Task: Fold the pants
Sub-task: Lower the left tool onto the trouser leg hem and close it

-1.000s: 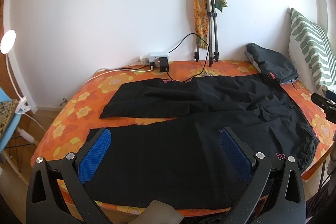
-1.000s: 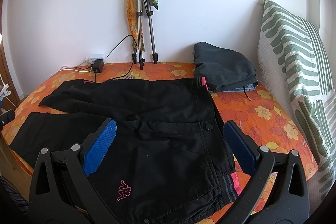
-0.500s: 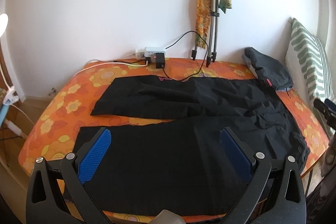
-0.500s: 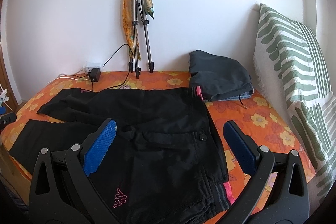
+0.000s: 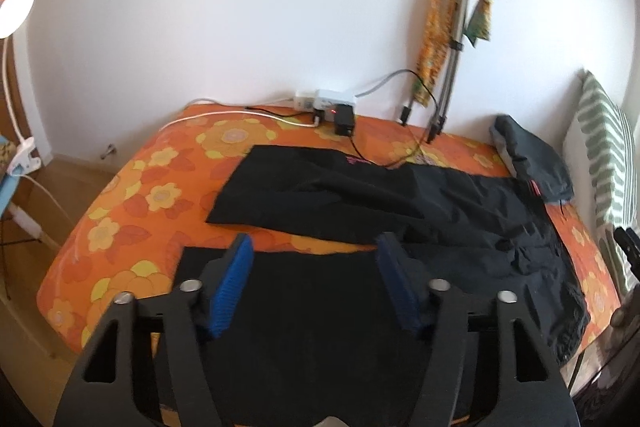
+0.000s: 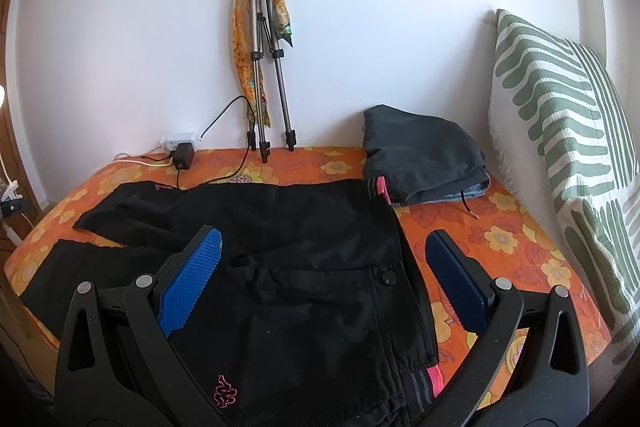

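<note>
Black pants (image 5: 360, 219) with pink trim lie spread flat on the orange flowered bed (image 5: 132, 195), legs pointing left and waistband to the right. They also show in the right wrist view (image 6: 304, 251), waistband near the front right. My left gripper (image 5: 316, 287) is open and empty, above the near leg. My right gripper (image 6: 320, 275) is open and empty, above the waist area. Neither touches the cloth.
A folded dark garment (image 6: 420, 155) lies at the back right of the bed. A striped green pillow (image 6: 560, 147) leans at the right. A tripod with a scarf (image 6: 260, 67) and a power strip with cables (image 5: 332, 103) stand against the wall.
The left gripper's jaws have narrowed but stay open, and its view has swung left and tilted. The right gripper has shifted only slightly.
</note>
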